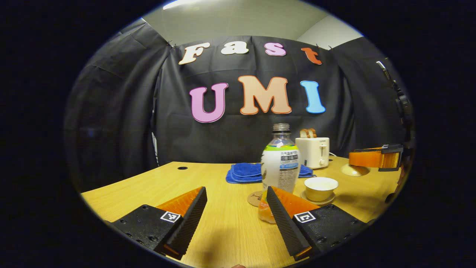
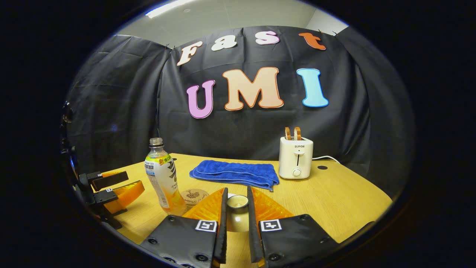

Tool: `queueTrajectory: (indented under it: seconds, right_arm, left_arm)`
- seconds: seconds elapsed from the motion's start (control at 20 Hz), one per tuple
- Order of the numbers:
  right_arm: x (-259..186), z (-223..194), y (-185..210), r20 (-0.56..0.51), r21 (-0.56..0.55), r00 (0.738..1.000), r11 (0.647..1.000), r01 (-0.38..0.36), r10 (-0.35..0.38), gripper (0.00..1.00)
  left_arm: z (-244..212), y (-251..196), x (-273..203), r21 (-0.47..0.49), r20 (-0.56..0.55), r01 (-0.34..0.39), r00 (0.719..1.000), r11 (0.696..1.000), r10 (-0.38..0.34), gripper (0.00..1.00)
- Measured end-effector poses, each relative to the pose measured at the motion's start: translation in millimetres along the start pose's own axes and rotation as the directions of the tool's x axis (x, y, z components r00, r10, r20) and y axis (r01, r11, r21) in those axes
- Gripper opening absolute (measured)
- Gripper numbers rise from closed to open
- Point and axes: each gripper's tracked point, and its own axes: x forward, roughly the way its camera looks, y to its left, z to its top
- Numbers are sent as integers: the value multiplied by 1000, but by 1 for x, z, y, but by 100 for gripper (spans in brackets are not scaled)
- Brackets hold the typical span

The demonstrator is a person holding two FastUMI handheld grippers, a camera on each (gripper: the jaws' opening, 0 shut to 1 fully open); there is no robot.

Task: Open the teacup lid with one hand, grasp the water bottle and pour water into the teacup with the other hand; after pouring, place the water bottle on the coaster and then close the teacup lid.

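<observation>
Left gripper view is taken from low over the wooden surface (image 1: 148,182), and the left gripper (image 1: 235,214) is seen at the bottom with its two ribbed fingers spread wide and nothing between them. Just beyond the right finger (image 1: 281,219), the water bottle (image 1: 280,167) is seen standing upright and uncapped, with a little orange liquid at its base; whether finger and bottle touch cannot be told. A round coaster (image 1: 254,198) is partly hidden behind the bottle's foot. Behind it a folded blue towel (image 1: 245,172) is laid. To the right of the bottle the teacup (image 1: 321,188) is found on its saucer, uncovered. Farther back a white toaster (image 1: 313,152) with bread in its slots is placed, and at the far right the other gripper is seen raised over the surface, with a pale round piece, probably the lid, directly under it.

Right gripper view is arranged thus: at the far left the left gripper (image 2: 121,188) is seen with its orange fingers apart; next the water bottle (image 2: 163,178), the coaster (image 2: 194,196) just beside it, the blue towel (image 2: 236,172) and the toaster (image 2: 296,157). At the bottom the right gripper (image 2: 237,212) is held narrow, and a pale cup-shaped piece, seemingly the teacup lid (image 2: 237,203), is gripped between its fingers.
</observation>
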Motion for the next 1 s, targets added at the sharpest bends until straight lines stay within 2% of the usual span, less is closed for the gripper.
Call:
queueTrajectory:
  seconds: [0.25, 0.5, 0.85, 1.0]
  right_arm:
    - [-7, -3, -4, -2, -14, 1000, 1000, 4, -4, 28]
    - [-15, 4, -18, 15, -16, 1000, 1000, 26, -26, 28]
    - [-24, 13, -26, 43, 16, 999, 999, 29, -29, 28]
    - [-24, 12, -33, 38, 25, 999, 999, 33, -34, 28]
  left_arm:
    - [-3, -36, -1, -14, -24, 127, 992, 992, -128, 94]
    - [-9, -55, 14, -22, -61, 185, 981, 982, -186, 94]
    - [-22, -68, 43, -3, -137, 218, 967, 976, -216, 94]
    - [-24, -64, 52, 3, -147, 194, 970, 981, -192, 85]
